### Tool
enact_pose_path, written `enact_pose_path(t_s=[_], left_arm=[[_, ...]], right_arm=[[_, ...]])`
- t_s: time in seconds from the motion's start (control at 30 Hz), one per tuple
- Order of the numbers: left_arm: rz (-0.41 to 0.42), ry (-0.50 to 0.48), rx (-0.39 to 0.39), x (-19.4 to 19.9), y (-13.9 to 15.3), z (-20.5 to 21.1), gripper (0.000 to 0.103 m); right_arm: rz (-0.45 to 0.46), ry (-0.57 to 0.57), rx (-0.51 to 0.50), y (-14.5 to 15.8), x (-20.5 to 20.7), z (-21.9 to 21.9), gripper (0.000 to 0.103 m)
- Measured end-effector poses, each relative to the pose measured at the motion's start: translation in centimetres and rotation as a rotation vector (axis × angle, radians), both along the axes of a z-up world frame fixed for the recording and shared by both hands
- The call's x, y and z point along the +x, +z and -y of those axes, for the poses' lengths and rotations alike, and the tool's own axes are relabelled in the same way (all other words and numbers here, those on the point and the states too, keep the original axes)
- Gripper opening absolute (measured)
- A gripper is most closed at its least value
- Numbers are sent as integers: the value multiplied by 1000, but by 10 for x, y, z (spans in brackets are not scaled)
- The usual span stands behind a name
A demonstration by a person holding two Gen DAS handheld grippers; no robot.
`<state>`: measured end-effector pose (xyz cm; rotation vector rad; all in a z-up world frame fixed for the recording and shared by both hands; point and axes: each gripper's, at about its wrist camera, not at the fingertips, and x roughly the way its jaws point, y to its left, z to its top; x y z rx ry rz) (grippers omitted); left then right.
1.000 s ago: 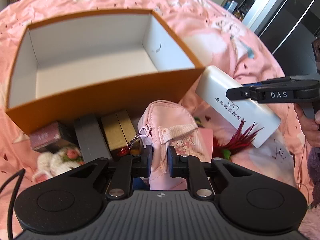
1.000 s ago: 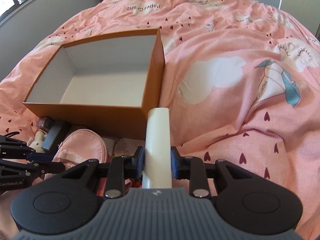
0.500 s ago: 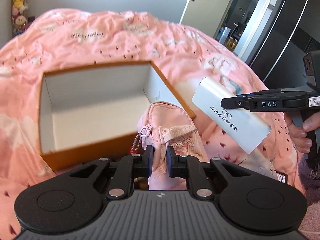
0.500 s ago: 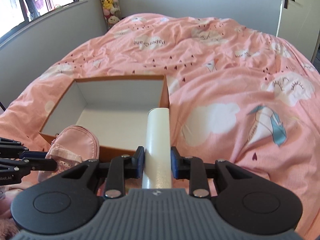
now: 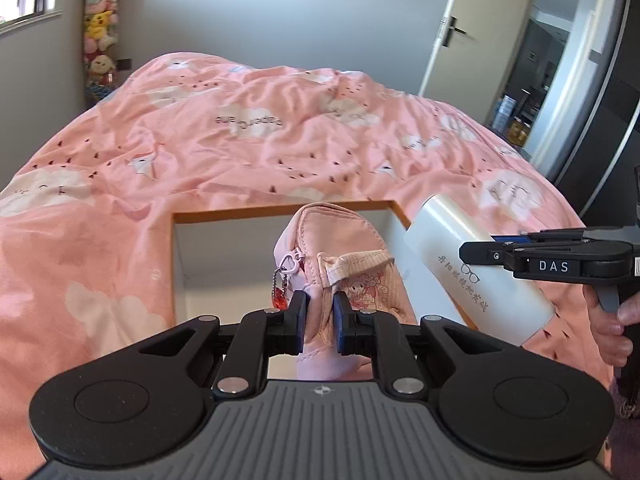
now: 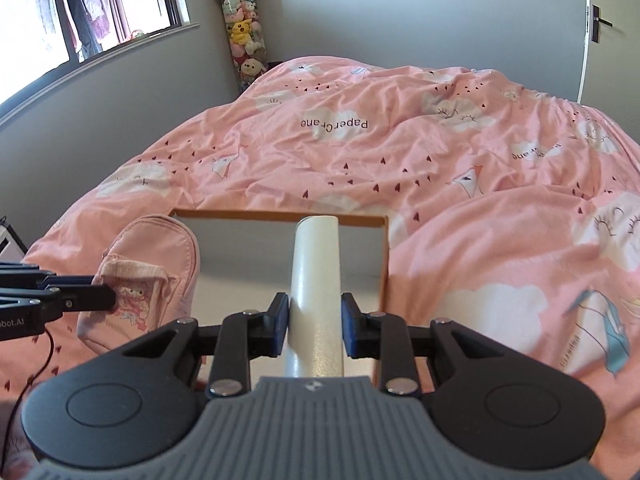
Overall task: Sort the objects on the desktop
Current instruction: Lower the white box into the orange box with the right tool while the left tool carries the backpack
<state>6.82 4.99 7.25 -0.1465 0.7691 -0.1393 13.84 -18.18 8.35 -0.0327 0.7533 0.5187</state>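
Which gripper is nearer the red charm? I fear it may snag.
Left. The left gripper grips the pink pouch right beside the red charm; the right gripper holds the white case farther off.

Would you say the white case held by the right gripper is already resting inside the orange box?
No, the white case is clamped in the right gripper, held above the orange box.

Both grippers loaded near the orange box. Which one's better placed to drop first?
Left, probably. The left gripper holds the pink pouch already in front of the orange box opening. The right gripper holds the white case nearer the box's right wall.
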Motion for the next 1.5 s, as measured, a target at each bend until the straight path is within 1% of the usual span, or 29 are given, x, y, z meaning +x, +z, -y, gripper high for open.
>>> enact_pose_path(t_s=[0.1, 0.17, 0.27, 0.33, 0.47, 0.6, 0.73, 0.9, 0.97, 1.17, 1.33, 1.5], left_arm=[[-5, 45, 17, 11, -6, -11, 16], [-17, 64, 19, 19, -14, -17, 16], [-47, 89, 51, 28, -28, -22, 16], [-60, 96, 63, 31, -35, -23, 16], [-87, 93, 55, 34, -48, -24, 16], [-100, 86, 70, 39, -56, -22, 16], [-117, 83, 72, 43, -64, -21, 16], [-138, 77, 69, 47, -74, -21, 16], [-143, 77, 67, 48, -76, -22, 16], [-153, 76, 62, 51, -80, -25, 16], [-160, 72, 58, 55, -84, -25, 16], [-164, 69, 51, 54, -86, -26, 16]], right_arm=[[-31, 4, 8, -13, 21, -18, 29], [-71, 3, 9, -27, 36, -31, 29], [-123, 1, -3, -51, 54, -49, 29], [-152, -1, -11, -66, 64, -60, 29], [-202, -4, -34, -93, 78, -75, 29], [-236, 0, -48, -108, 90, -84, 29], [-275, 22, -50, -116, 96, -85, 29], [-306, 43, -101, -126, 104, -85, 29], [-309, 55, -99, -126, 106, -83, 30], [-282, 88, -172, -116, 108, -81, 31], [-230, 117, -285, -111, 104, -80, 31], [-229, 146, -310, -113, 102, -78, 30]])
